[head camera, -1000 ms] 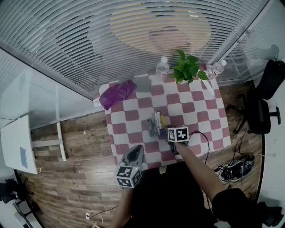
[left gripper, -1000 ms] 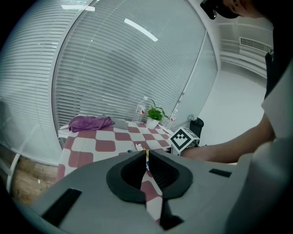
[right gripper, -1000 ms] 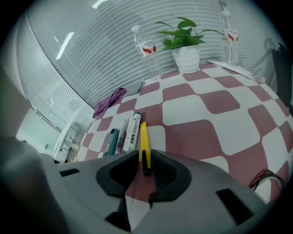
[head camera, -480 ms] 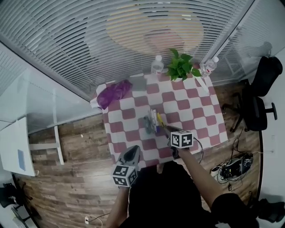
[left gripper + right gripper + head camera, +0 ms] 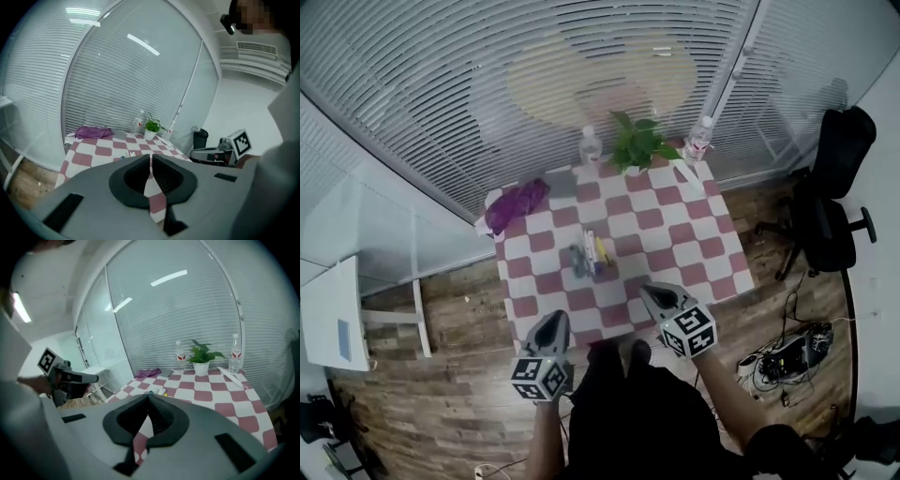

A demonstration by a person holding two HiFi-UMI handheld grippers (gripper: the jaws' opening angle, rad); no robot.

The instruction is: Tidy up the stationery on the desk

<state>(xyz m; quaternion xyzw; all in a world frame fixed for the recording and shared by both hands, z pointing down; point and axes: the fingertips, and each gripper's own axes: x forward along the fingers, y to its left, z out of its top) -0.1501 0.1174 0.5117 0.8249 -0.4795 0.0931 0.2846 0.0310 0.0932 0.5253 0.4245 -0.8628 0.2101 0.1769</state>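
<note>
Matt grey plastic shells the left tongs (image 5: 150, 159) and the right tongs (image 5: 147, 398), whose black pads (image 5: 130, 180) look ribbed and rubbery. The right jaws have just closed with nothing between them. A smooth, matt red-and-white checked cloth covers the counter (image 5: 675, 234), where a purple cloth (image 5: 516, 204) lies crumpled and dull. The bottles (image 5: 590, 147) are clear, glossy plastic, and the plant pot (image 5: 201, 368) is smooth and white. The floor (image 5: 441, 309) is wood plank with a faint sheen. The glossy glass wall (image 5: 140, 65) mirrors ceiling lights over thin slatted blinds (image 5: 412, 94). The stationery (image 5: 591, 255) shows too small to judge its finish.
</note>
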